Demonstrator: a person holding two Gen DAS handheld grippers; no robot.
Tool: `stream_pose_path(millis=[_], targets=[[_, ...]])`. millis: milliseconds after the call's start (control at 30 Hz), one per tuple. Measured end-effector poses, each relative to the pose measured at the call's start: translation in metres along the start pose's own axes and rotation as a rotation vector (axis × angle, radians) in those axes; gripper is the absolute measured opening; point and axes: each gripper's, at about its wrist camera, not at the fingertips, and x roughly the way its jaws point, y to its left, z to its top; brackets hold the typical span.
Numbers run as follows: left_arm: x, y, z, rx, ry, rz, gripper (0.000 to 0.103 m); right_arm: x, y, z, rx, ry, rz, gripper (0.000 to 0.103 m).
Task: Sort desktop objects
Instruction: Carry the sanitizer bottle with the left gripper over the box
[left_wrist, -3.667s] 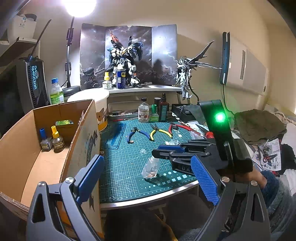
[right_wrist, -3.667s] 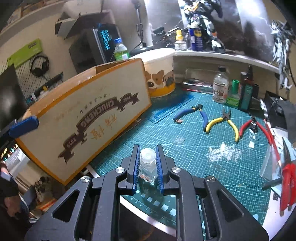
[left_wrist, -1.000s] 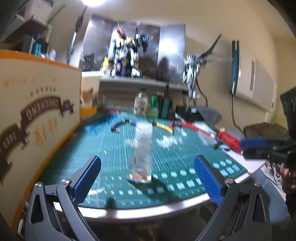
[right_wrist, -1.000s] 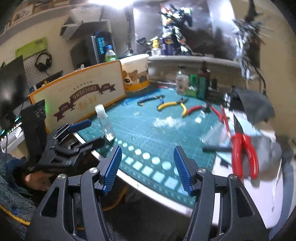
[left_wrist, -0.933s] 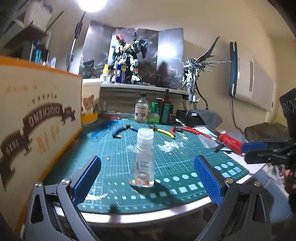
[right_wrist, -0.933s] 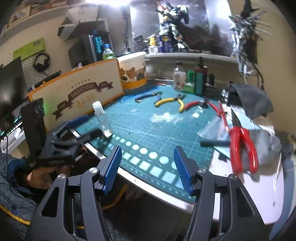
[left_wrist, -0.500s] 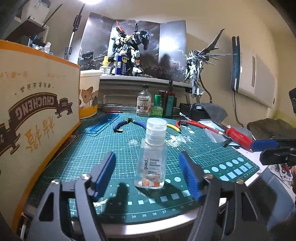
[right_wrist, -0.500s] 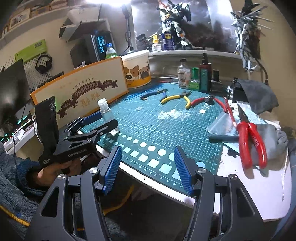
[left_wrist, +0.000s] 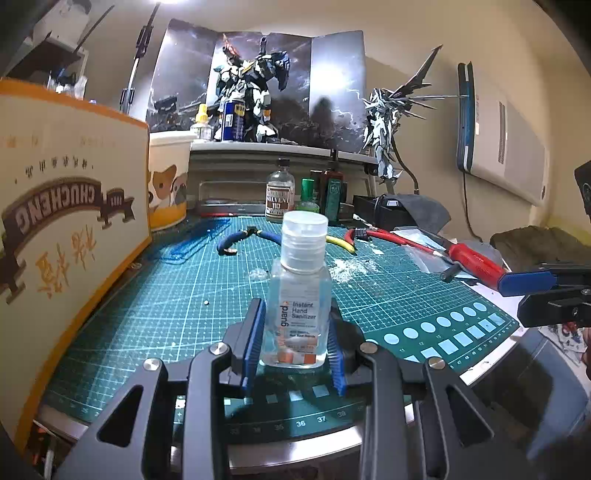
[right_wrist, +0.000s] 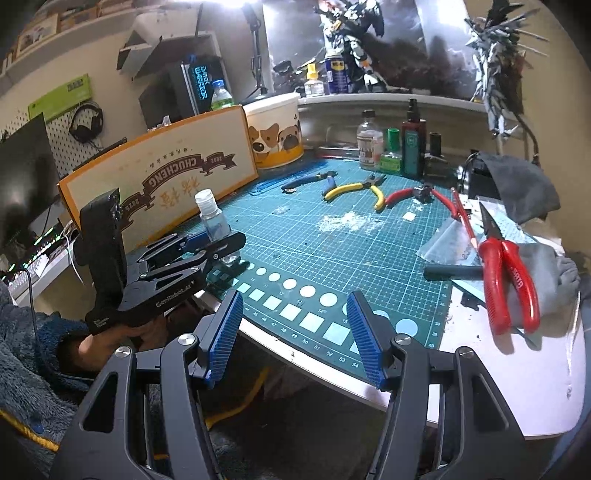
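A small clear hand sanitizer bottle (left_wrist: 298, 314) with a white cap stands upright on the green cutting mat (left_wrist: 166, 302) near its front edge. My left gripper (left_wrist: 295, 332) is shut on the bottle's lower body, blue pads pressed to both sides. In the right wrist view the same bottle (right_wrist: 212, 218) shows between the left gripper's (right_wrist: 216, 243) fingers, which a hand holds at the table's left front. My right gripper (right_wrist: 293, 332) stands open over the table's front edge with nothing between its pads. The cardboard box (left_wrist: 66, 229) stands just left of the bottle.
Blue pliers (right_wrist: 308, 180), yellow pliers (right_wrist: 356, 190) and red pliers (right_wrist: 424, 194) lie mid-mat. Large red cutters (right_wrist: 508, 273) rest on a grey cloth at right. Solvent and other bottles (right_wrist: 369, 146) line the back, beside a dog-print tub (right_wrist: 275, 136).
My left gripper's jaws went from wide open to shut on the sanitizer bottle, which stayed standing on the mat. The right gripper stayed open and kept its place.
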Motion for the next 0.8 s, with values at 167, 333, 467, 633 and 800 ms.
stream_pose_path(millis=[167, 333, 467, 633, 800], targets=[[-0.010, 0.002, 0.022, -0.024, 0.011, 0.009, 0.032, 0.001, -0.001, -0.001, 0.002, -0.004, 0.010, 0.055], [-0.032, 0.003, 0.067, -0.027, 0.006, 0.036, 0.032, 0.005, 0.002, 0.001, -0.003, -0.014, 0.009, 0.055], [-0.060, 0.007, 0.119, -0.015, -0.017, 0.076, 0.032, 0.014, 0.008, 0.007, -0.005, -0.026, 0.002, 0.055], [-0.105, 0.021, 0.176, -0.004, -0.045, 0.016, 0.032, 0.029, 0.022, 0.019, -0.030, -0.044, 0.028, 0.056], [-0.145, 0.058, 0.231, 0.029, -0.082, 0.038, 0.032, 0.037, 0.039, 0.028, -0.063, -0.077, 0.084, 0.056]])
